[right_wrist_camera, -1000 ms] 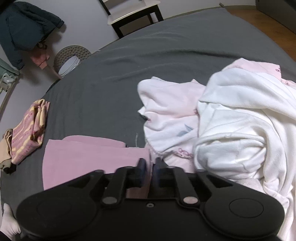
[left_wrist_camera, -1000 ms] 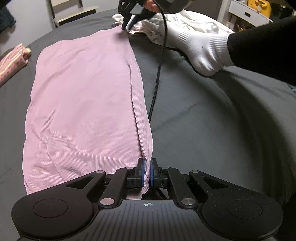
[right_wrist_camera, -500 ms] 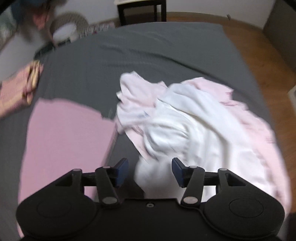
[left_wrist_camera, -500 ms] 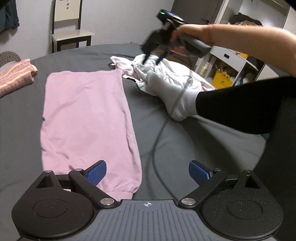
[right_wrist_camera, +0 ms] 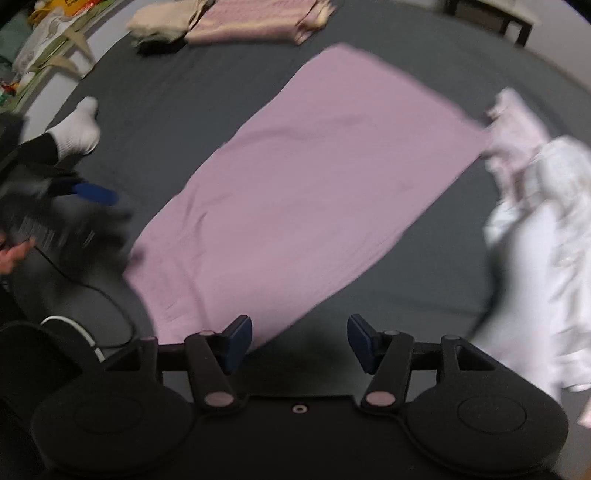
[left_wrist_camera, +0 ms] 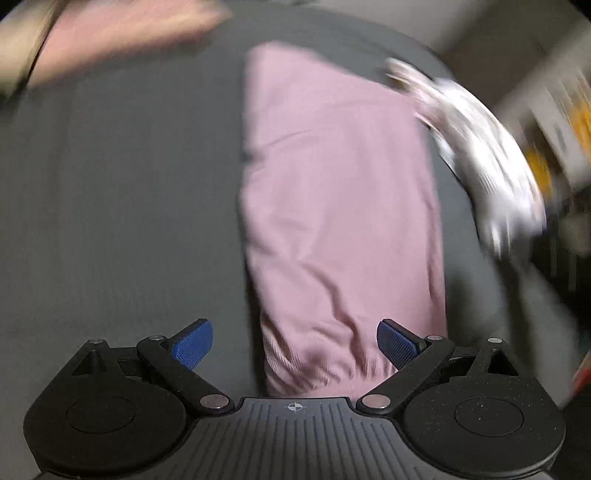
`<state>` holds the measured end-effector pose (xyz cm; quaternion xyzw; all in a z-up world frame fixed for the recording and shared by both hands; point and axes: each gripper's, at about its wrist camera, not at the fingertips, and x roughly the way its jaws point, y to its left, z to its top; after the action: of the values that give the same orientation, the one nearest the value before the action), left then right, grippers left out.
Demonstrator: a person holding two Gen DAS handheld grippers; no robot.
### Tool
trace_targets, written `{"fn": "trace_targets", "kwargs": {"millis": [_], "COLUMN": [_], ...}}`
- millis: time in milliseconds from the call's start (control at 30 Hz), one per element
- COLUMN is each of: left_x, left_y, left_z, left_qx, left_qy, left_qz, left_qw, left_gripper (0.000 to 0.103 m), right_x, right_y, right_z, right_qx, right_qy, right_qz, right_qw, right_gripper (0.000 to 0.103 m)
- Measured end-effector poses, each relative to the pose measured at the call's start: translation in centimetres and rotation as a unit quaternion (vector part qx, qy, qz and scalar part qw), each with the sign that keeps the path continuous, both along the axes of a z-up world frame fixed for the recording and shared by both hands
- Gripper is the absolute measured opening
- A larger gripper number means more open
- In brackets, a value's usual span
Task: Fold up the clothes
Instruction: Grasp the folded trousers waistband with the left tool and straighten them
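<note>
A pink ribbed garment (left_wrist_camera: 340, 206) lies flat as a long folded strip on the dark grey bed sheet (left_wrist_camera: 122, 206). My left gripper (left_wrist_camera: 294, 343) is open, hovering above the strip's near end, and holds nothing. In the right wrist view the same pink garment (right_wrist_camera: 310, 184) runs diagonally across the sheet. My right gripper (right_wrist_camera: 300, 343) is open and empty over its near corner. The left gripper (right_wrist_camera: 92, 194) shows as a blurred shape at the garment's left end, a hand behind it. Both views are motion-blurred.
A heap of white and pale pink clothes (right_wrist_camera: 535, 236) lies right of the garment, seen blurred as white clothes (left_wrist_camera: 480, 155). Folded striped and beige clothes (right_wrist_camera: 236, 22) sit at the bed's far edge. A person's white-socked foot (right_wrist_camera: 79, 129) rests on the sheet. A black cable (right_wrist_camera: 107, 299) trails nearby.
Both grippers were shut on the pink garment's edge a second ago, then opened and let go. They have since swung round to the garment's other side, both staying open.
</note>
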<state>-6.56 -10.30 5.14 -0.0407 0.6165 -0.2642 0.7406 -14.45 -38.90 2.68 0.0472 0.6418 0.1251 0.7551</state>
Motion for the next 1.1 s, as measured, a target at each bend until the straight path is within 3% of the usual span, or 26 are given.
{"fn": "trace_targets", "kwargs": {"millis": [67,233,467,533,667,800,1100], "left_x": [0.2,-0.9,-0.6,-1.1,-1.9,-2.2,-1.3], "left_y": [1.0,0.6,0.9,0.6,0.7,1.0,3.3], "left_z": [-1.9,-4.4,-6.8,-6.8,-6.9,-7.1,-5.0], "left_qx": [-0.028,-0.050,-0.087,-0.089,-0.090,-0.093,-0.031], "left_qy": [0.047,0.078,0.111,0.106,0.101,0.100,0.085], "left_qz": [0.040,0.013,0.092,0.093,0.092,0.102,0.098], "left_qw": [0.9977,0.9956,0.9857,0.9861,0.9865,0.9853,0.9910], "left_gripper": [0.096,0.096,0.092,0.080,0.038,0.011,0.009], "right_x": [-0.4,-0.8,-0.9,-0.8,-0.6,0.0,1.6], "right_y": [0.9,1.2,1.0,0.8,0.4,-1.2,-6.9], "right_z": [-0.8,-2.0,-1.6,-1.3,-1.0,-1.1,-1.5], "right_qx": [0.012,0.037,0.051,0.054,0.055,0.038,-0.003], "right_qy": [0.016,0.054,0.046,0.041,0.037,0.033,0.025], "right_qz": [0.008,-0.004,-0.015,-0.017,-0.025,-0.057,-0.168], "right_qw": [1.000,0.998,0.998,0.998,0.997,0.997,0.985], "right_gripper": [0.056,0.056,0.056,0.056,0.056,0.056,0.057]}}
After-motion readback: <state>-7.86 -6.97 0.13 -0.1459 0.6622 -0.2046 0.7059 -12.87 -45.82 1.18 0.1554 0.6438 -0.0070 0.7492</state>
